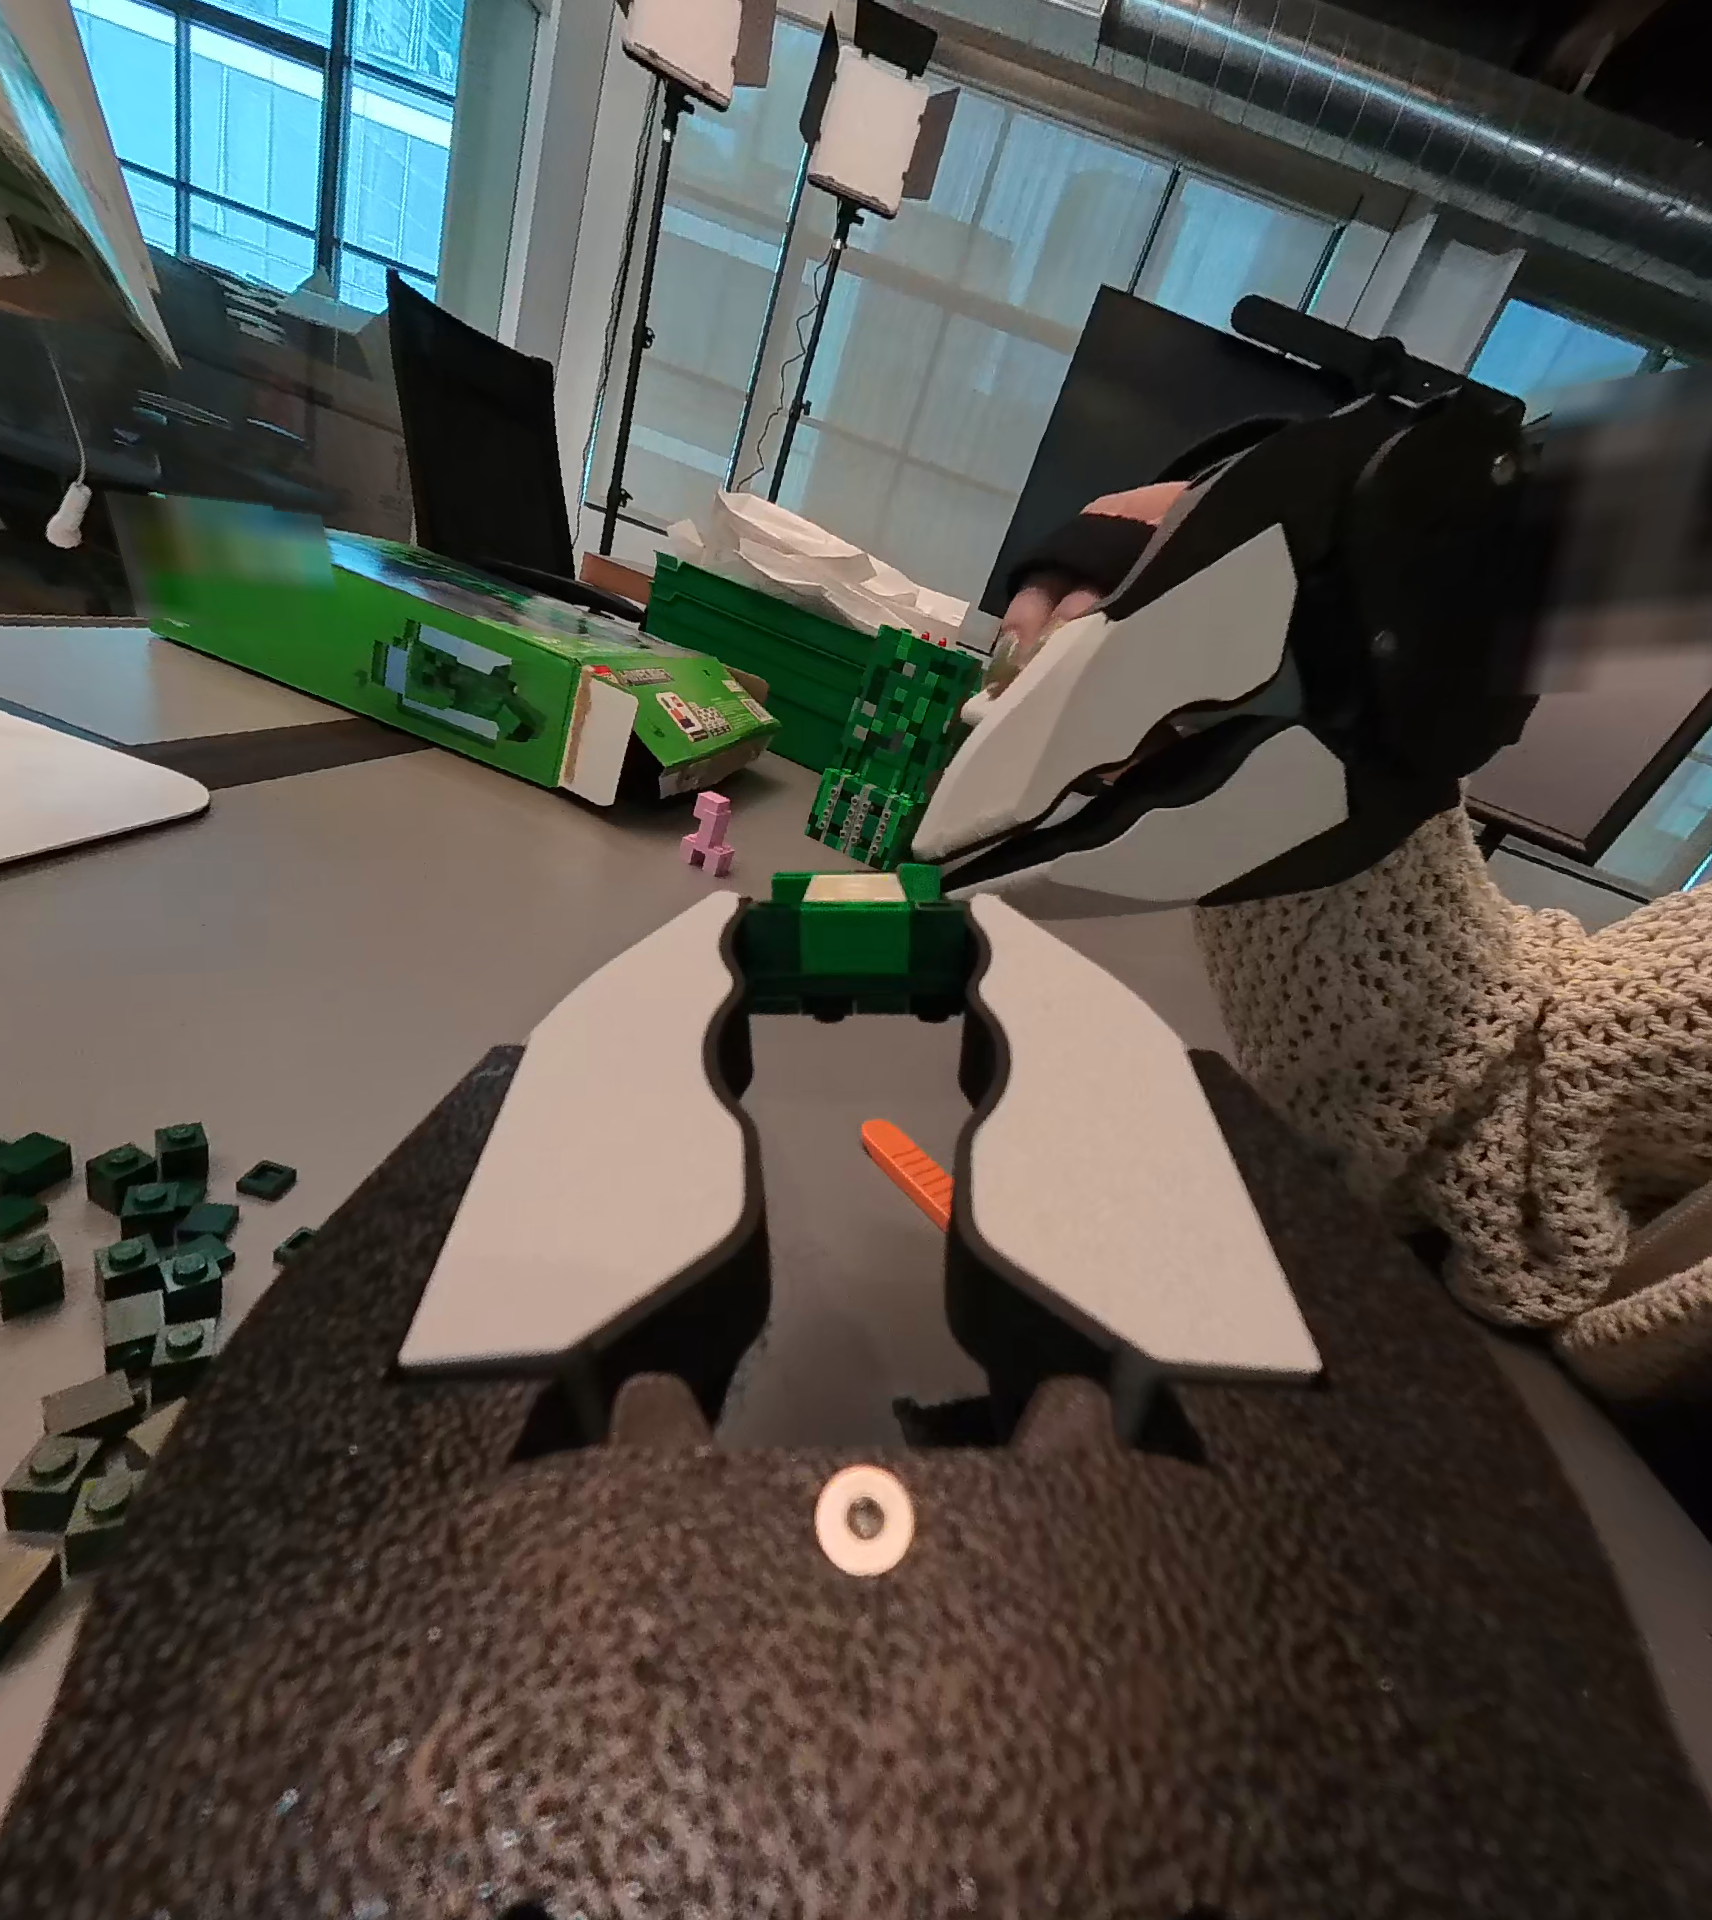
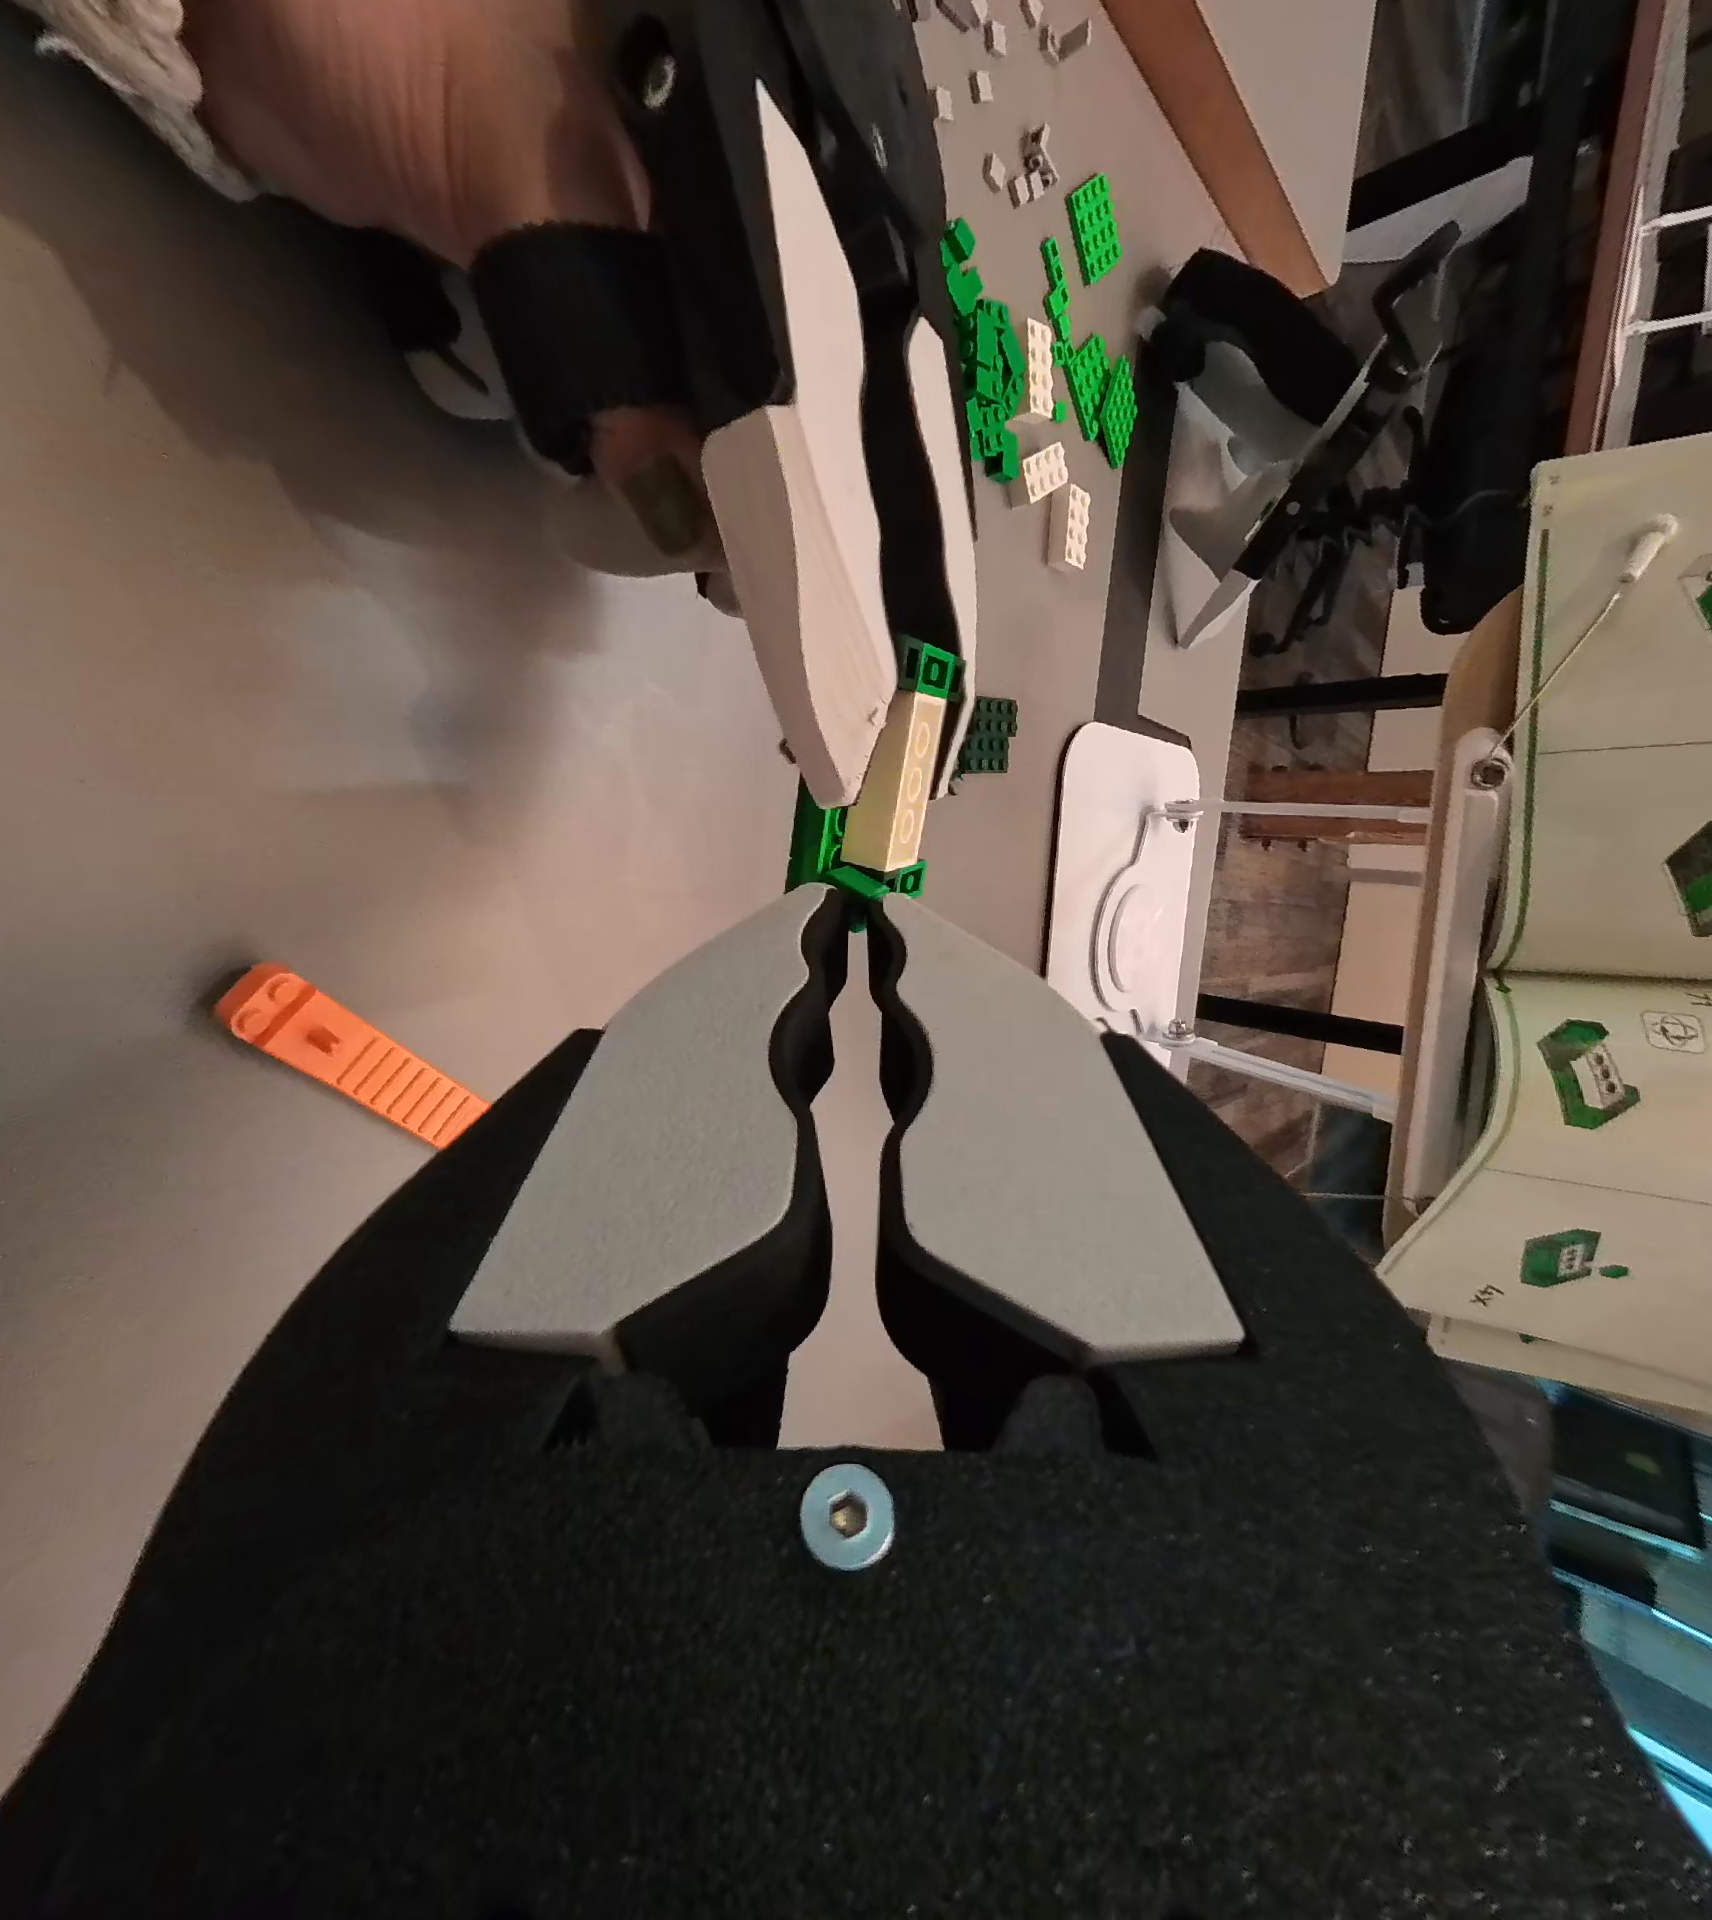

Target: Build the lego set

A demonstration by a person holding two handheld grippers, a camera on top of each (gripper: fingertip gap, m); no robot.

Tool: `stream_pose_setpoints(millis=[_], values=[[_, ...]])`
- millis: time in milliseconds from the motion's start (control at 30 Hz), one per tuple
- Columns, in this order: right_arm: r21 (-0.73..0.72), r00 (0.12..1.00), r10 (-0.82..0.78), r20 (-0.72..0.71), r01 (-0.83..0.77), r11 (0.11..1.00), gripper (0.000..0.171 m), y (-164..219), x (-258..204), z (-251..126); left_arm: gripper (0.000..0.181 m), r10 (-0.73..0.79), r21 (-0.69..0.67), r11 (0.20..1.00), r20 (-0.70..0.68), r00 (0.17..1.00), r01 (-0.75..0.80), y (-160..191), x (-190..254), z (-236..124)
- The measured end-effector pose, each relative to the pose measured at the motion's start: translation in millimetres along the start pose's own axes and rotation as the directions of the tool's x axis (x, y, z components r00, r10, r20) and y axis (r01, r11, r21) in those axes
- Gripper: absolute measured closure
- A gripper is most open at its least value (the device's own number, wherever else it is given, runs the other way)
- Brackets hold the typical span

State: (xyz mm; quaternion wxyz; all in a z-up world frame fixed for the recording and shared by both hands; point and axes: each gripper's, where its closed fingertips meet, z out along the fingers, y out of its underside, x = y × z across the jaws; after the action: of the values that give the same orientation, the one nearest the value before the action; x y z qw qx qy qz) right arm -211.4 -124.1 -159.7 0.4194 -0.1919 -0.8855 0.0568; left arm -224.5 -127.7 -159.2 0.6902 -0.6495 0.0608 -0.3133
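My left gripper (image 1: 852, 935) is shut on a small green lego assembly (image 1: 852, 961) with a cream brick on top (image 2: 899, 779), and holds it above the grey table (image 1: 364, 987). My right gripper (image 2: 857, 912) comes in from the right (image 1: 935, 878). Its tips are closed on a small green piece (image 2: 873, 888) at the near end of the assembly. In the right wrist view, one of the left gripper's fingers (image 2: 800, 582) covers part of the assembly.
An orange brick separator (image 1: 909, 1169) lies under the grippers. Dark green loose pieces (image 1: 52, 1299) lie at the left. A green box (image 1: 478, 675), a pink figure (image 1: 708, 831) and a built green figure (image 1: 893, 748) stand behind. Bright green and white bricks (image 2: 1039, 364) and an open booklet (image 2: 1662, 935) are nearby. My two grippers' fingertips are within a few centimetres of each other.
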Motion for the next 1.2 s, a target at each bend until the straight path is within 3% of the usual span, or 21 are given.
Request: stream_pose_setpoints(millis=[833, 933, 1067, 1200], values=[[0.016, 0.999, 0.017, -0.028, -0.017, 1.000, 0.162, -1.6, 2.5, -3.5, 0.145, -0.027, 0.023, 0.999, 0.002, 1.000, 0.027, -2.9, -2.8, -2.0], [0.044, 0.997, 0.055, -0.054, -0.053, 0.998, 0.154, -4.1, 8.4, -5.3, 0.145, -0.047, 0.054, 0.997, 0.003, 0.999, 0.046, -6.3, -4.3, -4.1], [0.111, 0.987, 0.119, -0.106, -0.107, 0.988, 0.129, -10.4, 19.5, -3.1, 0.145, -0.096, 0.119, 0.988, -0.003, 0.995, 0.095, -14.1, -8.4, -9.5], [0.092, 0.973, 0.089, -0.213, -0.071, 0.993, 0.122, -10.9, 28.2, 9.9, 0.145, -0.110, 0.166, 0.980, 0.003, 0.994, 0.108, -19.9, -11.2, -13.9]])
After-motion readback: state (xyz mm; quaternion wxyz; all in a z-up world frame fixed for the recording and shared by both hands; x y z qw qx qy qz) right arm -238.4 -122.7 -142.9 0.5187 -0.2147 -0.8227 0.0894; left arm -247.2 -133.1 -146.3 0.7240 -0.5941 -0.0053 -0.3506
